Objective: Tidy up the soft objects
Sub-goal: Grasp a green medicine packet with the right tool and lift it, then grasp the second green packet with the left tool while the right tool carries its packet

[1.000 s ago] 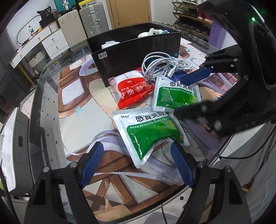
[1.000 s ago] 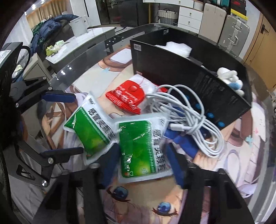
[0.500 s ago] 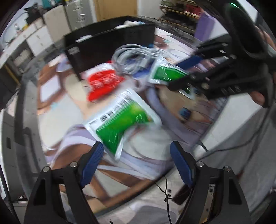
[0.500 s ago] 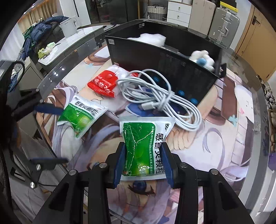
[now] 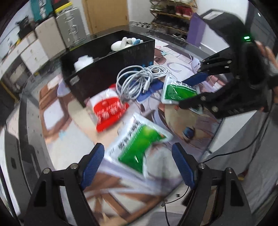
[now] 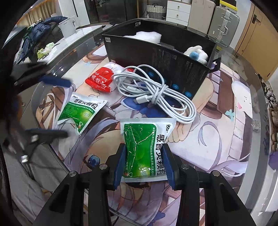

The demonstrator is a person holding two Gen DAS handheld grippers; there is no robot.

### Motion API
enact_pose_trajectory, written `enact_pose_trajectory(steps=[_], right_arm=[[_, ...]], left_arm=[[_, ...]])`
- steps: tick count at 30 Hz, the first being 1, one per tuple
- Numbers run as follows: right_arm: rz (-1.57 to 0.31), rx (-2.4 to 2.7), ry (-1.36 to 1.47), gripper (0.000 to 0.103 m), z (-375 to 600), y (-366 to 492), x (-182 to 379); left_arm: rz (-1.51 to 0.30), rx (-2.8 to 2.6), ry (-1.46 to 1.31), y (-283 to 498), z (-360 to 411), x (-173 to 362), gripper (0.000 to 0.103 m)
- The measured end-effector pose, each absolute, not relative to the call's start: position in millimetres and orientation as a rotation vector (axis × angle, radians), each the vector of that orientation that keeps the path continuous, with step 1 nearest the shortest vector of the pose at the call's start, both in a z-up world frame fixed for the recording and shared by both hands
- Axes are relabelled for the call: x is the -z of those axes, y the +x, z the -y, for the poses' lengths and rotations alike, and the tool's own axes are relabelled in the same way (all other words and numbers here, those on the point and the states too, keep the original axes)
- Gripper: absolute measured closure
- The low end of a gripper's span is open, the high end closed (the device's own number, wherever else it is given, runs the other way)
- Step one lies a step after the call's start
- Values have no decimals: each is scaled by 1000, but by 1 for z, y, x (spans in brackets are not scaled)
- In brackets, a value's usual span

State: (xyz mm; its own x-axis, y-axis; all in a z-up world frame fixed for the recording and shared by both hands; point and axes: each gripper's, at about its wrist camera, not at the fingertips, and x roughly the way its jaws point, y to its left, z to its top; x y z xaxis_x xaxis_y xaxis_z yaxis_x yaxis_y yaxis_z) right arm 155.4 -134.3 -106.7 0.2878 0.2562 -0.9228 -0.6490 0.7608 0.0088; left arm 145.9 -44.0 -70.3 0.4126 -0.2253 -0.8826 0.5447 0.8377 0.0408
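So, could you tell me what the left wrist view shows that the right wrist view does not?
Only the left wrist view shows the person's hand on the right gripper and a shoe rack. Only the right wrist view shows a blue jacket and a white kettle. Both show two green sachets, the red packet, white cable and black box.

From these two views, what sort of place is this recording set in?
Most likely a lived-in home room, not a lab: a shoe rack by a wooden door, suitcases against the wall, and a jacket heaped on a side counter.
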Motion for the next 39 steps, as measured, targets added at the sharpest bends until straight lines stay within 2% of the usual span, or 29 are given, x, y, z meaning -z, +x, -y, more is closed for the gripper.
enact_pose_trajectory(steps=[3,8,10,12,20,26,39], right_arm=[[-1123,-625,-415,61,133,155,106],[-1121,-620,-419,61,126,155,108],[-1122,-619,-417,61,126,154,108],[-1125,-620,-407,61,128,152,108],[-1109,-626,-420,62,121,139,105],[-1083,-643,-415,65,120,135,94],[-997,-660,-371,65,126,125,56]], left_arm=[[-1042,473,395,159,50,81,22],[-1100,463,309,170,42,89,23],[-1111,450,270,168,37,89,32],[-1101,433,257,159,35,86,55],[-1083,388,286,145,44,82,69],[-1036,398,270,140,42,66,72],[-928,360,266,133,44,33,72]])
